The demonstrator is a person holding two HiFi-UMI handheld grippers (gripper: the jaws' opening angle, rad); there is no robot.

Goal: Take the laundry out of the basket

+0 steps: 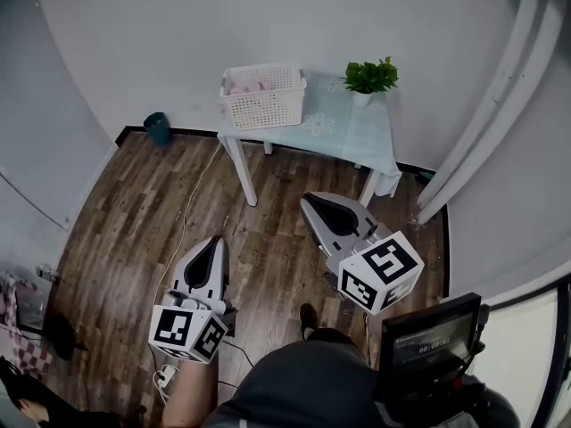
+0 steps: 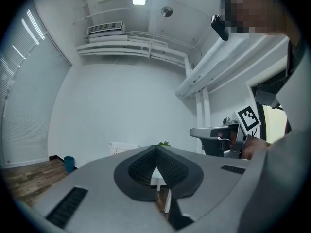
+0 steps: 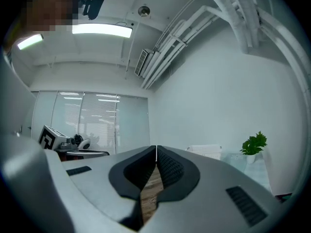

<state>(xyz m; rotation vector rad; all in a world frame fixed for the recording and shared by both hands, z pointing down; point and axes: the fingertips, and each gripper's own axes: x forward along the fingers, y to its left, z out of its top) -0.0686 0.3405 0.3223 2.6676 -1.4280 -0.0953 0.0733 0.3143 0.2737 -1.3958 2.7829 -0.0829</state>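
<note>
- The left gripper (image 1: 216, 240) is held level above the wooden floor (image 1: 125, 212). In its own view, the left gripper (image 2: 156, 147) is seen with its jaws pressed together at the tips and nothing pinched between them.
- The right gripper (image 1: 309, 198) is held level to the right of the left one, its tips slightly further forward. In its own view, the right gripper (image 3: 156, 147) is likewise seen closed tip to tip and holding nothing.
- The basket (image 1: 268, 111), white and latticed, is set on the near left corner of the table (image 1: 352, 132), well ahead of both grippers and touched by neither.
- From the left gripper, the basket (image 2: 124, 148) is seen ahead and just left of the jaw tips. From the right gripper, the basket (image 3: 204, 151) is seen ahead and to the right of the tips.
- The laundry (image 1: 246, 85), pale pink, is seen lying inside the basket, well apart from either gripper.
- A plant (image 1: 370, 77) in a white pot is stood on the far right corner of the table, ahead and to the right of the right gripper.
- A teal bin (image 1: 158, 127) is placed on the floor by the wall, ahead and to the left of the left gripper.
- The marker cube (image 2: 248, 119) of the right gripper is seen to the right of the left gripper.
</note>
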